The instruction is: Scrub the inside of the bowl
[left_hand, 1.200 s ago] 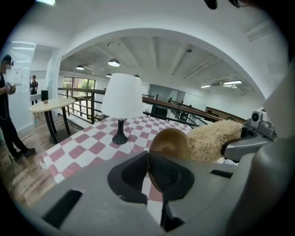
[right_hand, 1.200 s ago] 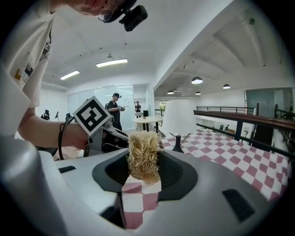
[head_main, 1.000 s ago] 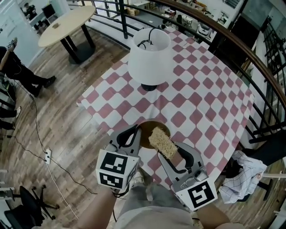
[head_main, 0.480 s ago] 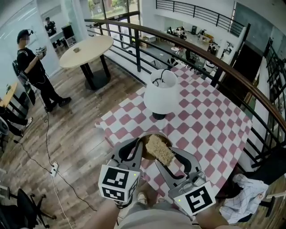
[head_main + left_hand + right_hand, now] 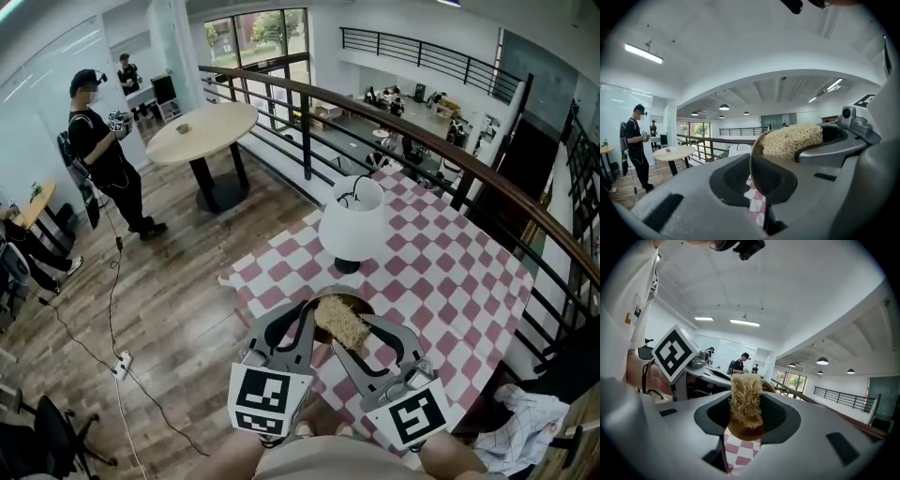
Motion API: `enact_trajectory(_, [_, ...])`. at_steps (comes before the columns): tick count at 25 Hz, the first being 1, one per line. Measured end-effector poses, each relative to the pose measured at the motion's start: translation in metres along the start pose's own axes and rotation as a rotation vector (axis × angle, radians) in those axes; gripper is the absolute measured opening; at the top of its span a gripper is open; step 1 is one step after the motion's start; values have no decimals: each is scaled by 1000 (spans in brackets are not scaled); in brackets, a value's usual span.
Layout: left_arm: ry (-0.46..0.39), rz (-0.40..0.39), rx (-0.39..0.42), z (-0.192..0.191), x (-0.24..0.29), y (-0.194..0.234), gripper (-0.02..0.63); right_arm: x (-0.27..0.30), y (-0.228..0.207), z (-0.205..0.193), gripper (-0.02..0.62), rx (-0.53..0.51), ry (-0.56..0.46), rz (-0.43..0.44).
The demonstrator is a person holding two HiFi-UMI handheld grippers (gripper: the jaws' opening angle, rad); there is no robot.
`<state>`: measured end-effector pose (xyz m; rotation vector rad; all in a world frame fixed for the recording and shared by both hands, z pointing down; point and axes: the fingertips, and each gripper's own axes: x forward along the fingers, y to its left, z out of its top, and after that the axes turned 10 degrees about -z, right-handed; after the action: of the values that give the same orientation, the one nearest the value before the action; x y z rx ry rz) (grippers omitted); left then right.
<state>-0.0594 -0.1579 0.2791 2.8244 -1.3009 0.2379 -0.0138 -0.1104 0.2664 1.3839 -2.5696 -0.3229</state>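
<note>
- Bowl [image 5: 362, 302], brown, round, shallow: held clear of the red-and-white checked counter [image 5: 441, 272], on the near side of the white shaded table lamp [image 5: 353, 223].
- Left hand-held gripper [image 5: 307, 311]: jaws pressed nearly together, pinching the bowl's rim on the side away from the lamp. In the left gripper view the bowl [image 5: 772, 180] stands edge-on between the jaws.
- Right hand-held gripper [image 5: 362, 328]: clamped on a tan, fibrous scrubbing pad [image 5: 339, 321], also near side of the lamp. The pad's far end reaches over the bowl's hollow. Whether it touches the inner wall cannot be told.
- Step in hand, as judged: scrubbing is at its start, with bowl and pad brought together off the counter.
- Next move, as judged: press the pad firmly onto the inner wall and rub round it while the rim pinch holds steady. A thin-edge grip may let the bowl twist under that push.
</note>
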Motion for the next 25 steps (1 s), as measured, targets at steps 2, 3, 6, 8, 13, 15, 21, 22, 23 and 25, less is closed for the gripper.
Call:
enact_trajectory(2, [-1, 26, 51, 4, -5, 2, 26, 2, 3, 5, 155, -26, -5, 2])
enact_trajectory(3, [0, 38, 81, 7, -7, 3, 26, 3, 4, 6, 155, -43, -7, -1])
enact_trajectory(6, [-2, 67, 170, 16, -11, 3, 26, 7, 3, 7, 155, -104, -2, -42])
enact_trajectory(8, [-24, 79, 164, 22, -15, 2, 26, 11, -4, 6, 153, -144, 3, -99])
enact_trajectory(13, [-89, 78, 96, 27, -21, 0, 26, 8, -17, 3, 153, -148, 17, -180])
enact_trajectory(15, [-96, 77, 95, 27, -21, -2, 26, 5, -15, -2, 153, -165, 38, -189])
enact_trajectory(21, [-92, 66, 9, 11, -20, 0, 28, 7, 3, -24, 153, -258, 104, -167])
enact_trajectory(22, [-93, 61, -18, 8, -19, 2, 28, 7, 8, -28, 153, -258, 113, -150])
enact_trajectory(23, [-91, 56, -45, 5, -18, 3, 28, 8, 14, -30, 153, -254, 119, -131])
enact_trajectory(25, [-79, 44, -104, -2, -17, 4, 28, 9, 25, -33, 153, -231, 126, -93])
